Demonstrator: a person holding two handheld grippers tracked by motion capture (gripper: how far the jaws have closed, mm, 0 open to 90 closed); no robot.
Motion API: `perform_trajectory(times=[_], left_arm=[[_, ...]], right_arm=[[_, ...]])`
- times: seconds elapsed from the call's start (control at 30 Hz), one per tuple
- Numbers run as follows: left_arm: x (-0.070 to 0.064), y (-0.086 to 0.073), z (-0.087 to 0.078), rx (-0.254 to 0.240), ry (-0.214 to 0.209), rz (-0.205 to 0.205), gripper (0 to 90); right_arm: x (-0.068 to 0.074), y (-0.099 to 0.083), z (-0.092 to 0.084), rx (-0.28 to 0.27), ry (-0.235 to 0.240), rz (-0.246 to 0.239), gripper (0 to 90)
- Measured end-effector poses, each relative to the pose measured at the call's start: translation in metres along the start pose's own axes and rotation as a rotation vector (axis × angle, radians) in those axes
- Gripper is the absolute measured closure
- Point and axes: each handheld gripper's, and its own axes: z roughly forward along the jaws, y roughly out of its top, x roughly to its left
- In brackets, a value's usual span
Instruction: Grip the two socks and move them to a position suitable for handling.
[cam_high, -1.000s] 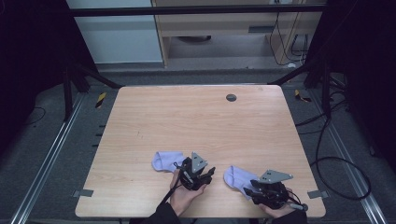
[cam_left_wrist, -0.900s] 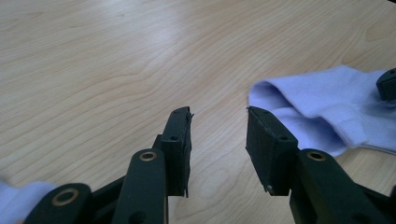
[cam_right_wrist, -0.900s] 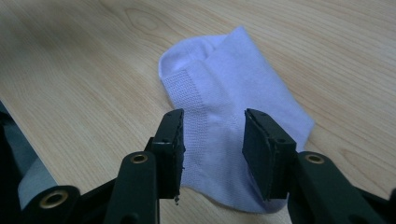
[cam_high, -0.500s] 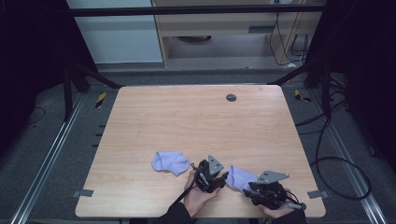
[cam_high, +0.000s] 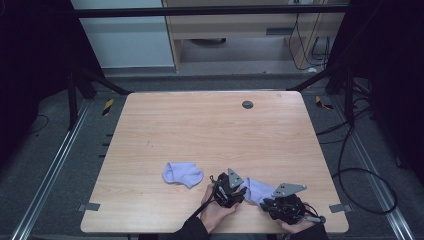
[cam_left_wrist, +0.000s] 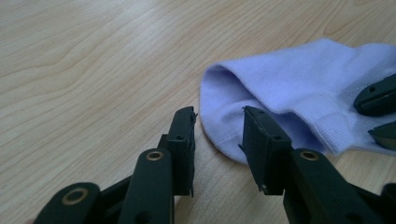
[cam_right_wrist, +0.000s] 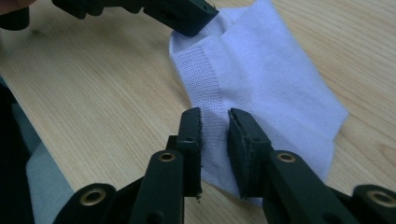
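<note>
Two lavender socks lie near the table's front edge. One sock (cam_high: 182, 174) lies alone at the left. The other sock (cam_high: 256, 189) (cam_left_wrist: 299, 79) (cam_right_wrist: 271, 70) lies flat between my two grippers. My left gripper (cam_high: 244, 190) (cam_left_wrist: 219, 114) has just been closing; its jaws stand apart around the rounded edge of this sock's opening, not pressing it. My right gripper (cam_high: 266, 202) (cam_right_wrist: 215, 114) has also just been closing; its jaws stand narrowly apart over the ribbed cuff band, with fabric showing flat in the gap. Each gripper view shows the other gripper's jaw tips at the sock.
The wooden table (cam_high: 200, 130) has a round black grommet (cam_high: 247, 104) near its far edge. Its front edge runs just behind my hands. Dark frame legs and cables (cam_high: 350, 165) surround the table on the floor.
My left gripper has moved right, away from the left sock, to the sock by my right gripper. The right gripper has stayed in place.
</note>
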Motion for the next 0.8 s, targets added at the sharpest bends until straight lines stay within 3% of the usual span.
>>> perform_trajectory(times=[0.27, 0.53, 0.67, 0.8], left_arm=[[-0.001, -0.001, 0.002, 0.005, -0.006, 0.0, 67.9], [-0.002, 0.0, 0.002, 0.012, -0.006, 0.005, 76.0], [-0.001, 0.0, 0.002, 0.014, -0.017, 0.004, 82.2], [-0.001, 0.001, 0.002, 0.017, -0.026, 0.001, 85.8]], right_arm=[[0.0, 0.0, 0.0, 0.002, 0.028, -0.001, 84.3], [0.0, 0.0, 0.0, -0.005, 0.03, 0.008, 86.2], [-0.002, 0.001, -0.004, -0.041, 0.026, 0.021, 86.5], [-0.003, 0.004, -0.01, -0.112, 0.023, 0.039, 86.7]])
